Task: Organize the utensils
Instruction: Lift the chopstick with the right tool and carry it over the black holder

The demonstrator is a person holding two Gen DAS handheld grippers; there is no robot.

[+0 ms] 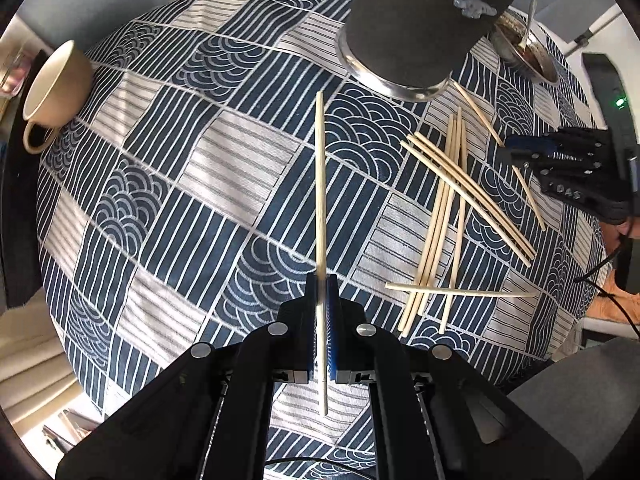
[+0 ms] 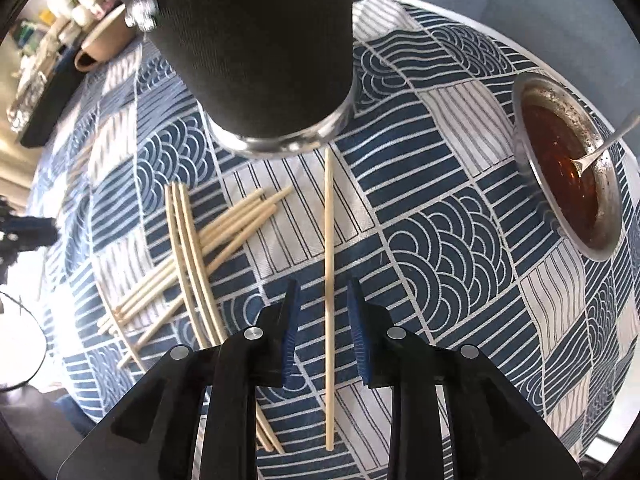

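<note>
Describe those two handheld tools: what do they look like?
Both the left gripper and the right gripper are glossy black plastic frames with round silver rivets. Their fingers carry ribbed blue pads. Seen from the left camera, the right gripper has pale lettering and a thin black cable.

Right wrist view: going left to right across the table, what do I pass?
Pile of chopsticks → single chopstick lying between the open fingers of the right gripper → metal bowl of red sauce with a spoon in it.
</note>
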